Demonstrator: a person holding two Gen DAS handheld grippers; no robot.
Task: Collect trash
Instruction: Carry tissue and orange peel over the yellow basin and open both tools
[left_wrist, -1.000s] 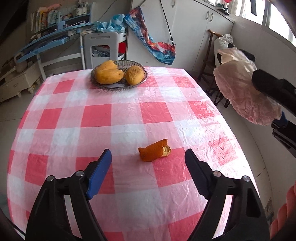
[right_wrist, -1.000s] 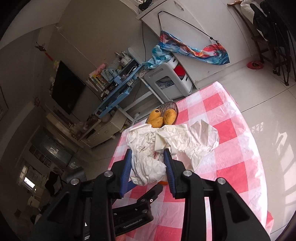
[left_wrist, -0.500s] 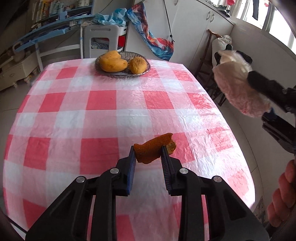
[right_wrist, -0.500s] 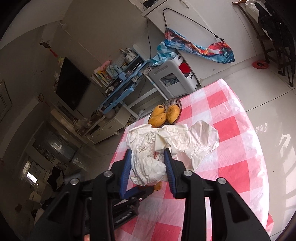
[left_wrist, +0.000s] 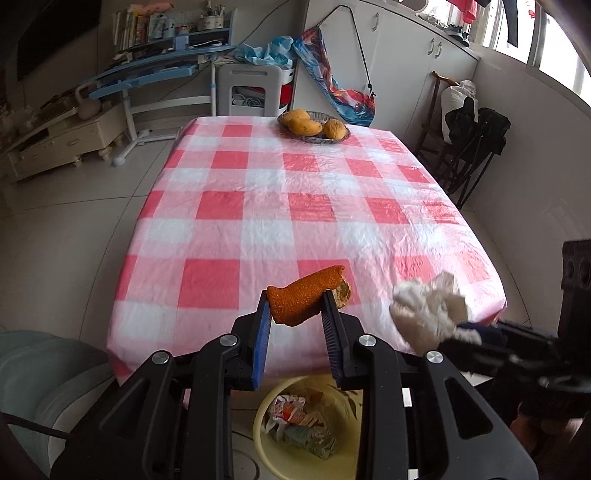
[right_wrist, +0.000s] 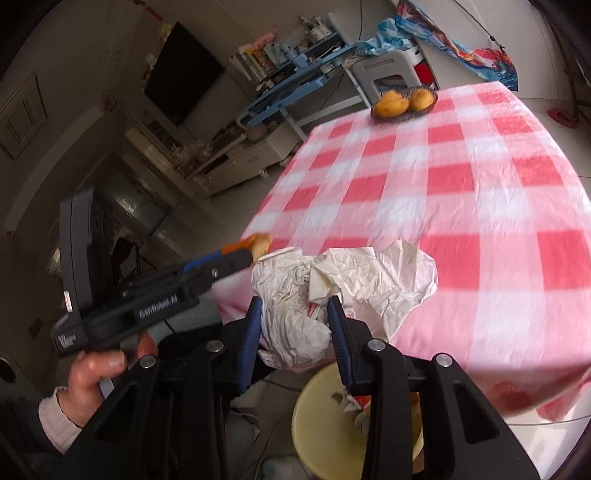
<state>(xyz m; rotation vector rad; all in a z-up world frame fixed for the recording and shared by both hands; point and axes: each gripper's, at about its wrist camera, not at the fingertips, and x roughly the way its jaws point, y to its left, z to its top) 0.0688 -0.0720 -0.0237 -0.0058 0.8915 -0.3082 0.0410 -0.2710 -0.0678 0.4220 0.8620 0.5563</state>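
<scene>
My left gripper (left_wrist: 295, 306) is shut on an orange fruit peel (left_wrist: 304, 293) and holds it in the air past the table's near edge, above a yellow bin (left_wrist: 266, 435) that holds crumpled wrappers. My right gripper (right_wrist: 294, 314) is shut on a crumpled white paper (right_wrist: 347, 280), also off the table edge and over the yellow bin (right_wrist: 317, 435). The paper (left_wrist: 428, 310) shows at the right in the left wrist view. The left gripper (right_wrist: 240, 254) with the peel (right_wrist: 255, 243) shows at the left in the right wrist view.
The table with a red and white checked cloth (left_wrist: 295, 206) stretches ahead. A bowl of mangoes (left_wrist: 314, 125) stands at its far end. A grey cushioned seat (left_wrist: 40, 373) is at the lower left. A chair with dark clothes (left_wrist: 476, 140) stands to the right.
My left gripper closed on the peel, lifted it and pulled back off the table to above the bin. My right gripper came down with the paper to the bin as well.
</scene>
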